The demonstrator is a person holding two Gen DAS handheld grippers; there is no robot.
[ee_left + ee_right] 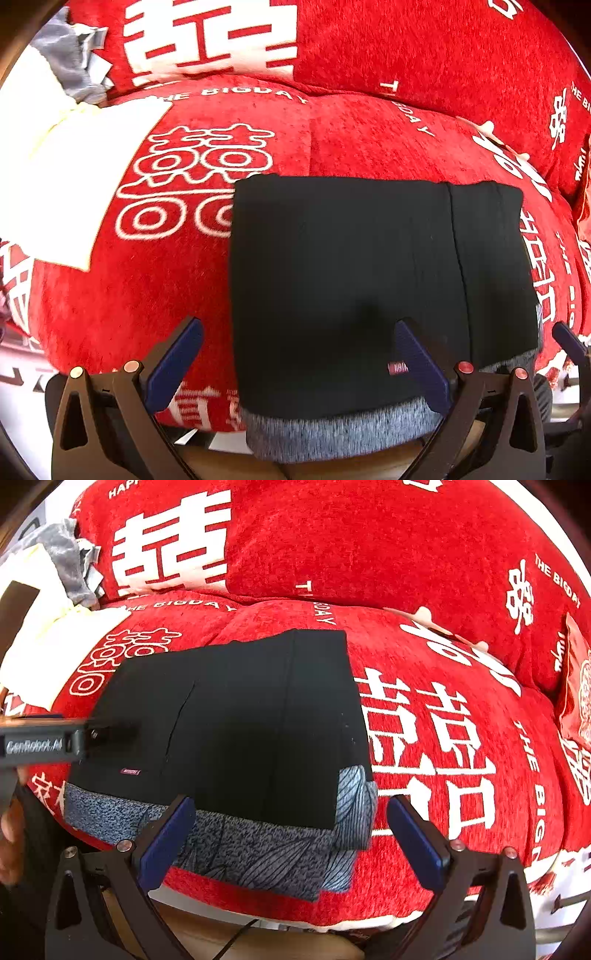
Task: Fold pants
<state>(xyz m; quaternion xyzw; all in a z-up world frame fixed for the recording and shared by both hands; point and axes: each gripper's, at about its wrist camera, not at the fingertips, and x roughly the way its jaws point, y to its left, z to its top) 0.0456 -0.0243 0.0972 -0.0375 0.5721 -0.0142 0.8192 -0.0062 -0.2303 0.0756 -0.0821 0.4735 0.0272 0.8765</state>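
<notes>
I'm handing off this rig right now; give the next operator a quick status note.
Left gripper: open, empty, low over the near edge of the pants.
Right gripper: open, empty, at the near right corner.
The black pants lie folded into a compact rectangle on the red sofa cover, grey lining showing along the near edge.
Done: folding appears mostly complete.
Left: perhaps tidy the exposed lining, then withdraw.
</notes>
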